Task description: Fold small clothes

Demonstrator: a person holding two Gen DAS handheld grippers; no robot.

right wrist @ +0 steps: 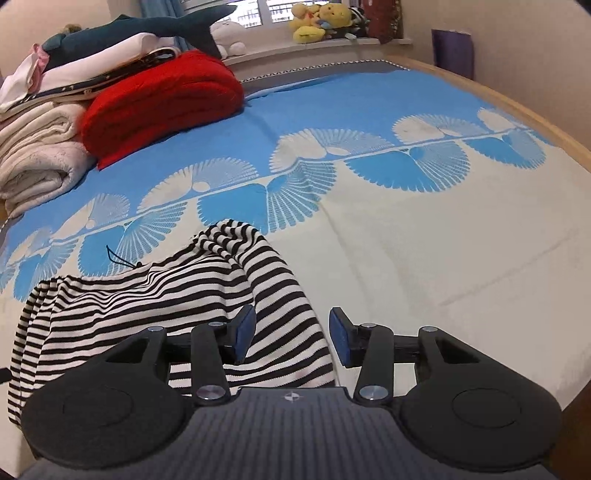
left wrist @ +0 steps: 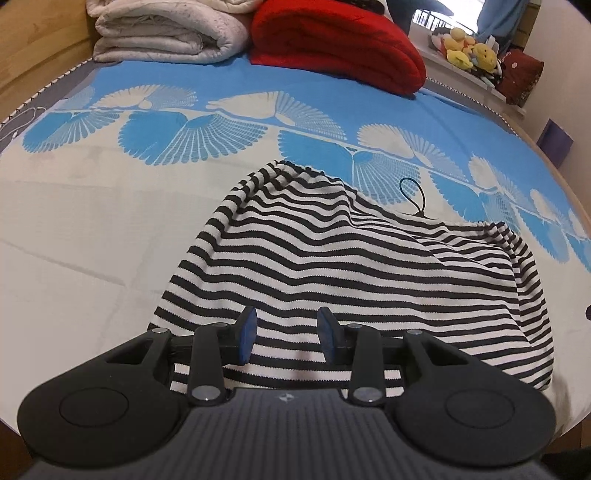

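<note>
Fingers point(left wrist: 248, 328) apart, over striped garment point(left wrist: 332, 258)

Black-and-white horizontal stripes on the small garment point(left wrist: 332, 258), with a thin black cord loop point(left wrist: 412, 195) at its edge. Bright blue and cream on the bedspread point(right wrist: 406, 258), split by a row of fan-shaped prints in blue and white. Solid red on the folded blanket point(left wrist: 332, 44); off-white on the folded quilt point(left wrist: 166, 33). Yellow on the plush toys point(right wrist: 317, 20); dark teal on the shark plush point(right wrist: 147, 29). Black bodies on both grippers, blue pads point(left wrist: 248, 332) inside.
</note>
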